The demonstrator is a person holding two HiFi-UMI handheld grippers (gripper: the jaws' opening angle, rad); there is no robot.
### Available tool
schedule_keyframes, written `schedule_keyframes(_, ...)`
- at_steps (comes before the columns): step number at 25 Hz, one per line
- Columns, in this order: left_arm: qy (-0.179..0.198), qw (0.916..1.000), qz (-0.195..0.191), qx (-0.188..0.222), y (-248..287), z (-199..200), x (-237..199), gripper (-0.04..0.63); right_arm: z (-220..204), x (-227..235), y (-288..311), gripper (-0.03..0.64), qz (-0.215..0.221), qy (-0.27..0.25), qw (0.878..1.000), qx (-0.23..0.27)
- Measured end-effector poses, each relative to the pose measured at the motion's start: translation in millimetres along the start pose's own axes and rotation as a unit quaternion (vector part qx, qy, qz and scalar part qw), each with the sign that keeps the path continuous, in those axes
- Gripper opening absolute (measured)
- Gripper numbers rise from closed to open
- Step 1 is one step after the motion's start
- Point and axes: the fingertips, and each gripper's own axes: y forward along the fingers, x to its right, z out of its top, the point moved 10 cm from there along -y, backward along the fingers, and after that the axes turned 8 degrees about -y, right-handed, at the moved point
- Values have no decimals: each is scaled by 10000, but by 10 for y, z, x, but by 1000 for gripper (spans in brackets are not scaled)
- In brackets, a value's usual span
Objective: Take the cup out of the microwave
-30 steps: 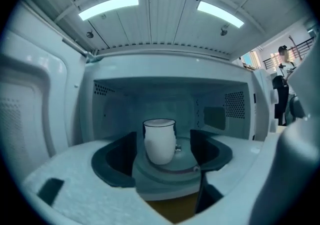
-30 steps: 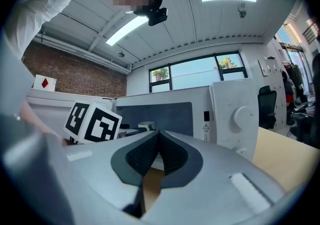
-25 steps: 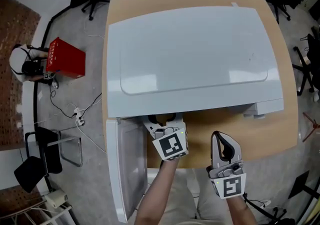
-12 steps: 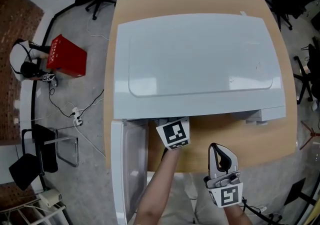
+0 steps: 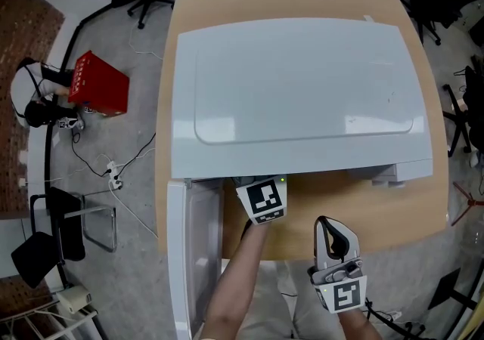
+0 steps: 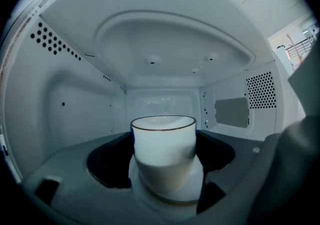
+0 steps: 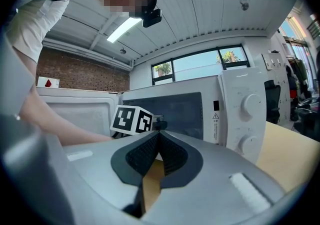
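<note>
A white cup (image 6: pixel 163 154) with a dark rim stands upright in the middle of the microwave's cavity. My left gripper (image 6: pixel 162 171) is reached inside around it. Its jaws are closing, and the dark pads (image 6: pixel 107 161) lie against the cup's two sides. From the head view only this gripper's marker cube (image 5: pixel 262 201) shows at the mouth of the white microwave (image 5: pixel 302 89); the jaws and cup are hidden under the top. My right gripper (image 5: pixel 335 234) hangs shut and empty over the table's near edge, also seen as the right gripper (image 7: pixel 159 141) with its pads together.
The microwave door (image 5: pixel 193 255) hangs open to the left, beside my left forearm. The microwave fills most of the wooden table (image 5: pixel 355 206). Its control panel with two dials (image 7: pixel 247 119) is on the right. A red box (image 5: pixel 98 85) and chairs stand on the floor.
My left gripper has gone forward from the door opening into the cavity, so its jaws no longer show from above. The right gripper has hardly moved.
</note>
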Motion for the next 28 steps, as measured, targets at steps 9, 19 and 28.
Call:
schedule_keyframes(9, -167, 9999, 21, 29, -162, 63, -3, 379, 58, 31, 3, 5, -62, -164, 9998, -54)
schedule_keyframes(19, -525, 9977, 101, 426, -649, 187, 147, 379, 306, 93, -18, 5, -170, -279, 9995, 12)
schedule_keyframes(28, -503, 9984, 189, 164, -1291, 402, 212, 379, 600, 222, -113, 5, -58, -446, 9988, 195)
